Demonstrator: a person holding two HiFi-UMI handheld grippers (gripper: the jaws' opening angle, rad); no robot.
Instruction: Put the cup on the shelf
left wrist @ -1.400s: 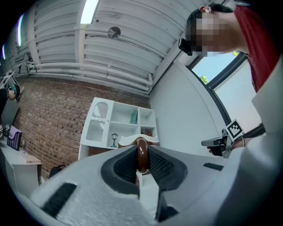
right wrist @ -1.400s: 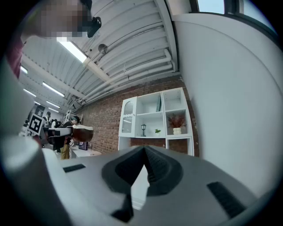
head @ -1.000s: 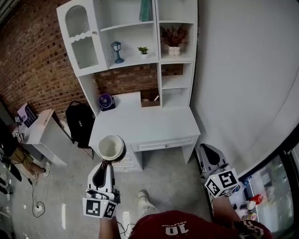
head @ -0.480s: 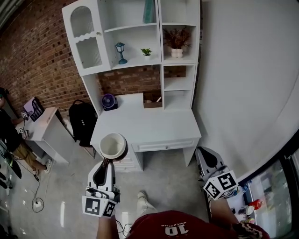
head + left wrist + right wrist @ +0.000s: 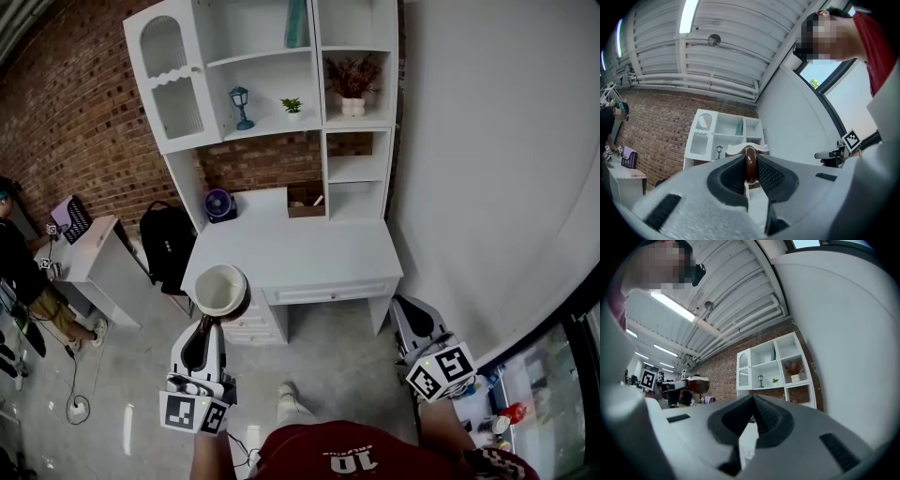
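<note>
A cup (image 5: 222, 290), brown outside and white inside, hangs over the floor just in front of the white desk (image 5: 298, 251). My left gripper (image 5: 209, 324) is shut on its brown handle (image 5: 750, 163), which stands upright between the dark pads; the cup's pale rim (image 5: 738, 150) shows beyond them. The white shelf unit (image 5: 274, 89) rises behind the desk, and it also appears as the shelf unit (image 5: 774, 362) in the right gripper view. My right gripper (image 5: 416, 325) hangs low at the right, jaws shut with nothing in them. From that side the cup (image 5: 698, 385) is in view at the left.
The shelves carry a blue lantern (image 5: 241, 104), a small green plant (image 5: 293, 105), a vase of dried flowers (image 5: 352, 86) and a teal book (image 5: 295, 22). A fan (image 5: 217, 204) stands on the desk. A black backpack (image 5: 164, 246), a side table (image 5: 92, 267) and a person (image 5: 21, 274) are at the left.
The cup stays held in my left gripper, which drifted slightly left. The view has shifted a little. My right gripper hardly moved.
</note>
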